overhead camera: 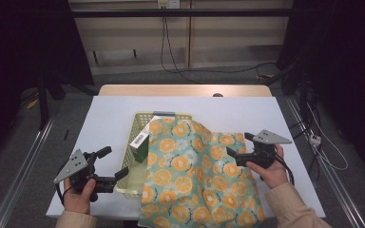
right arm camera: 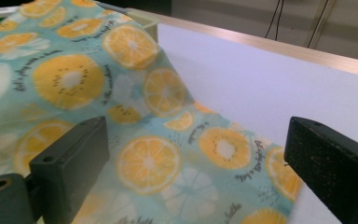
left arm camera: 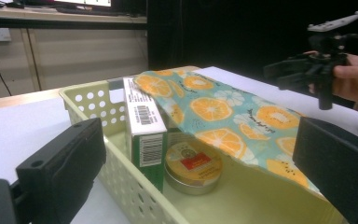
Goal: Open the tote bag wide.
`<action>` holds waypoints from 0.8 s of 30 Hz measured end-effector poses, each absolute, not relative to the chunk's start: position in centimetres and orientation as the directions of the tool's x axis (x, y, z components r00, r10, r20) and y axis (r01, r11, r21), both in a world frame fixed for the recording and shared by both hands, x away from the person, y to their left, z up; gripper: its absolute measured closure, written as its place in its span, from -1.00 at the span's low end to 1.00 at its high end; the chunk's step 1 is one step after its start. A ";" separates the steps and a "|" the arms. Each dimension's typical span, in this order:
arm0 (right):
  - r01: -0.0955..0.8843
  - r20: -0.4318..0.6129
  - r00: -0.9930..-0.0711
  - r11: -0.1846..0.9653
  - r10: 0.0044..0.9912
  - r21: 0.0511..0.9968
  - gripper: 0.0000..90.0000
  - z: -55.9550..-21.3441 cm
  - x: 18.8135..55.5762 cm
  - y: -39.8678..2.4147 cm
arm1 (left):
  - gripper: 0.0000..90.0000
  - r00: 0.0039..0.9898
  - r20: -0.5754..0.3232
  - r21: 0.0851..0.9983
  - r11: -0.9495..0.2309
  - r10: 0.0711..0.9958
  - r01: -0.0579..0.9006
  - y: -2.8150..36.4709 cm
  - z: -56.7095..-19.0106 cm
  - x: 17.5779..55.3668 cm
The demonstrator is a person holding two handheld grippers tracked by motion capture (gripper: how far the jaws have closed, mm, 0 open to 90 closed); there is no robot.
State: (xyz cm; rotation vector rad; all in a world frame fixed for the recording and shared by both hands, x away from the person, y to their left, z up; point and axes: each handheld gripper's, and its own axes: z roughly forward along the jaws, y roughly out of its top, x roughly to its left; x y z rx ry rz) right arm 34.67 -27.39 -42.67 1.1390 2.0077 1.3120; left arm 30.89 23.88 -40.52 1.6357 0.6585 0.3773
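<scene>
A teal cloth (overhead camera: 195, 175) printed with orange slices lies over the right part of a pale yellow basket (overhead camera: 138, 121) and hangs off the table's front edge. In the basket's uncovered left side stands a green and white box (overhead camera: 140, 140). The left gripper view shows the box (left arm camera: 143, 126) beside a round tin (left arm camera: 193, 165), with the cloth (left arm camera: 223, 112) draped over the basket (left arm camera: 93, 100). My left gripper (overhead camera: 114, 163) is open at the basket's front left corner, holding nothing. My right gripper (overhead camera: 240, 144) is open just over the cloth's right edge; its jaws straddle the cloth (right arm camera: 149, 163) without pinching it.
The white table top (overhead camera: 114, 107) has free room left and behind the basket, and right of the cloth (right arm camera: 261, 79). Black frames and cables stand on the floor around the table. The right gripper (left arm camera: 303, 70) and its hand hang beyond the basket in the left gripper view.
</scene>
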 end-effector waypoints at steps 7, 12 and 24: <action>0.453 0.051 -0.509 0.217 0.859 0.865 -0.80 -43.1 38.6 -27.0 | -0.95 0.784 -0.113 0.978 -0.070 0.610 0.195 23.9 -40.4 30.9; 0.492 0.058 -0.506 0.233 0.860 0.839 -0.73 -43.8 40.7 -27.0 | -0.95 0.786 -0.116 0.978 -0.070 0.607 0.198 23.8 -40.5 30.9; 0.540 0.082 -0.602 0.330 0.794 0.774 -0.14 -45.7 44.9 -24.0 | -0.95 0.789 -0.110 0.979 -0.073 0.604 0.193 23.8 -40.3 30.7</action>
